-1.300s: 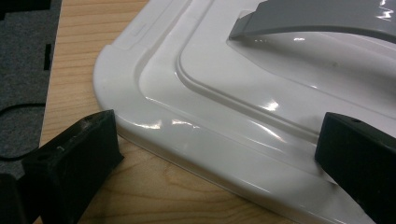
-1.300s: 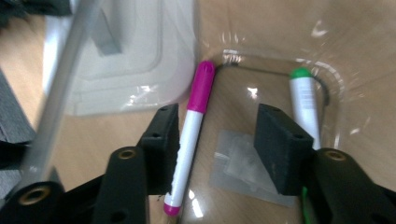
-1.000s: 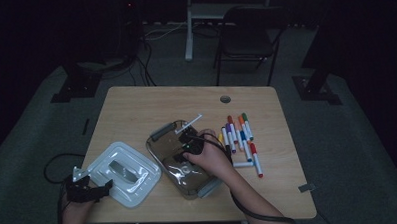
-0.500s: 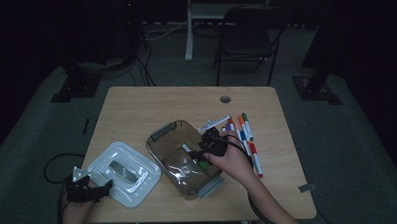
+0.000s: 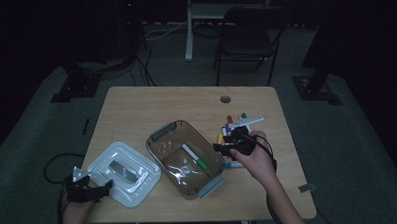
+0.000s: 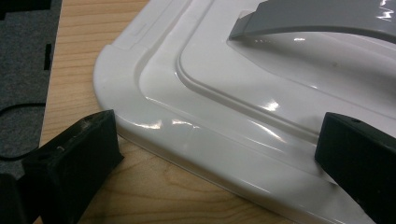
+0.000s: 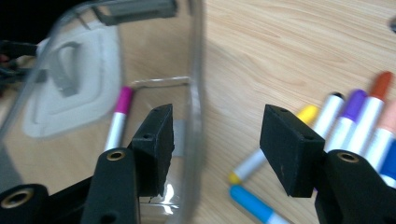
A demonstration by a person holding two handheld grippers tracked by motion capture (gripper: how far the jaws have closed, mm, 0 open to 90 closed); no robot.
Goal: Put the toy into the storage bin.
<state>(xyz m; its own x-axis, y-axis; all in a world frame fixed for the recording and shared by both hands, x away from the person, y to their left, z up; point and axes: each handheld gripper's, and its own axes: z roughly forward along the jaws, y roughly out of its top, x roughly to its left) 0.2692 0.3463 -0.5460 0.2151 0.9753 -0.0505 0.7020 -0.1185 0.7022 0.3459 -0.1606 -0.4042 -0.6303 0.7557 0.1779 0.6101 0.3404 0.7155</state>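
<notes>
While the right gripper (image 5: 228, 146) hung over the table (image 5: 136, 114) between the clear container (image 5: 185, 158) and the row of markers (image 5: 232, 131) near the right edge, its jaws stood apart with nothing between them. In the right gripper view they straddled the container's near wall, with the left jaw over the inside and the right jaw over bare wood beside the yellow marker (image 7: 261, 156) and the blue marker (image 7: 254, 205). One marker (image 5: 194, 156) lay flat on the container's floor; its long axis ran diagonally, from the far left toward the near right corner of the table, green cap at the near end. The container itself sat slantwise near the middle of the front edge. The left gripper (image 5: 91, 188) rested at the front left corner, jaws spread wide around the rim of the white lid (image 6: 224, 107), not pressing it, the lid's grey handle (image 6: 317, 21) beyond
</notes>
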